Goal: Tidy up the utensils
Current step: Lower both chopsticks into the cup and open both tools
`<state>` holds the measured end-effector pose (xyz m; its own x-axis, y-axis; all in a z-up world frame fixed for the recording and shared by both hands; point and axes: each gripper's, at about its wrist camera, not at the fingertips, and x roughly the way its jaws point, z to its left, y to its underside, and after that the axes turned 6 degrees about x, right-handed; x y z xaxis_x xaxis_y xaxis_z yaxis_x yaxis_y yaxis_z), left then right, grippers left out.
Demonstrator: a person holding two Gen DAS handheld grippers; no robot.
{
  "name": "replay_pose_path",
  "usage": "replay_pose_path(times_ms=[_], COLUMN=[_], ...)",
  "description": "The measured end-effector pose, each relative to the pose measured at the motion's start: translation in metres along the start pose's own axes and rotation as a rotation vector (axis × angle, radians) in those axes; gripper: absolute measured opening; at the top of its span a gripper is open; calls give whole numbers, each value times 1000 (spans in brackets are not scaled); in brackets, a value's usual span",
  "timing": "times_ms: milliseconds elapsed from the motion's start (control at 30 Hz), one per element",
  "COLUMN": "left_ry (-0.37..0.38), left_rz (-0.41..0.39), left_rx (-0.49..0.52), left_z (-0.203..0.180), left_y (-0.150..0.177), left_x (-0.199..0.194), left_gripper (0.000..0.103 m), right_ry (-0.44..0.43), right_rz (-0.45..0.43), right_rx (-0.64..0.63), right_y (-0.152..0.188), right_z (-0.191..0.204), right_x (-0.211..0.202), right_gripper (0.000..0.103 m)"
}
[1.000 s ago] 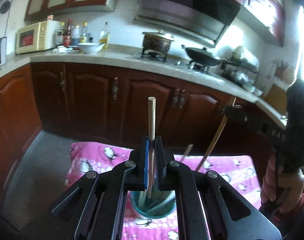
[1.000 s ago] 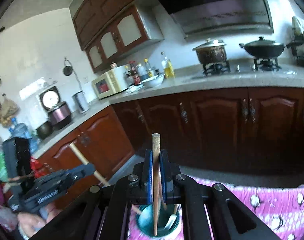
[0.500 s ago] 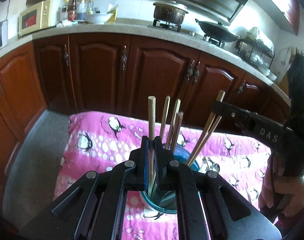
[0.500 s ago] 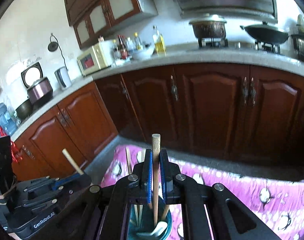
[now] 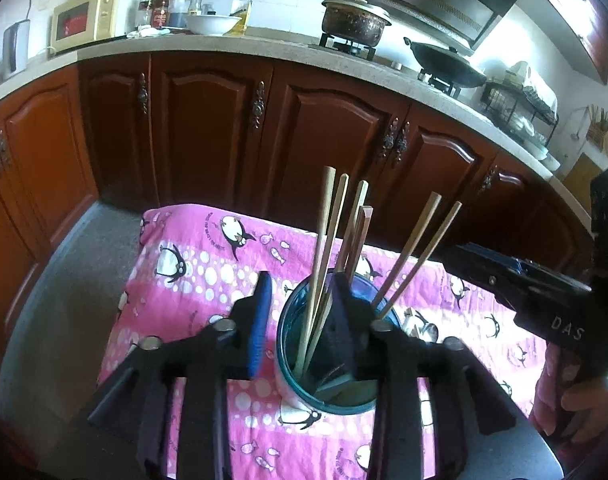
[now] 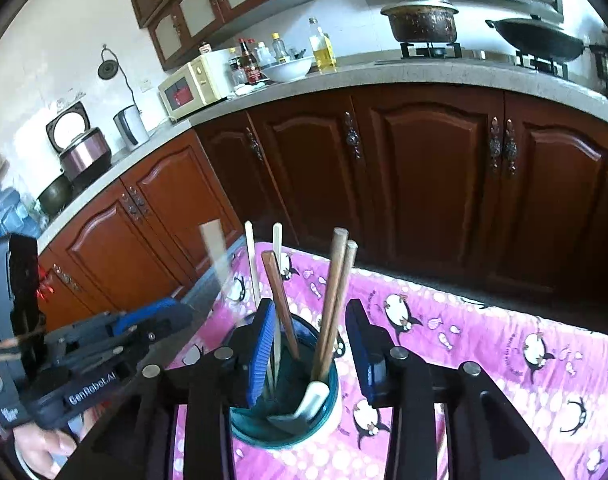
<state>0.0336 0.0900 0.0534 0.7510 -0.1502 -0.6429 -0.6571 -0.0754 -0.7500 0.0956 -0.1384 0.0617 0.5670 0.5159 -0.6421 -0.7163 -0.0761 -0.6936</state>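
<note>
Six chopsticks (image 5: pixel 322 264), apparently, in one cup (image 5: pixel 291 384); both tongs (image 5: pixel 301 322) spread.

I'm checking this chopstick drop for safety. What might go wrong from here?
1. The left claw is open with one finger inside the blue cup; pulling away sideways might tip the cup.
2. The right claw straddles the leaning chopsticks and may snag them when lifting.
3. The cup stands on a soft pink cloth, an unsteady base.
</note>
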Motion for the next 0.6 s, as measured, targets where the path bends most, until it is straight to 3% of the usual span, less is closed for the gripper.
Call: replay_pose_path(times_ms=[100,333,600], left_ry=[-9,-23,-3], left_rz=[-17,-47,-47], left_rx=[9,54,105], left_z=[-5,-28,-58], left_y=[3,10,21], left_x=[-8,-20,-21], left_gripper=[44,47,49], right_ry=[5,81,138], right_rz=[-2,-32,-43], right_rx=[-1,-7,30], right_y=[7,25,41], right_z=[-3,-11,-33], right_x=[-11,-33,-59], right_gripper=[36,43,43])
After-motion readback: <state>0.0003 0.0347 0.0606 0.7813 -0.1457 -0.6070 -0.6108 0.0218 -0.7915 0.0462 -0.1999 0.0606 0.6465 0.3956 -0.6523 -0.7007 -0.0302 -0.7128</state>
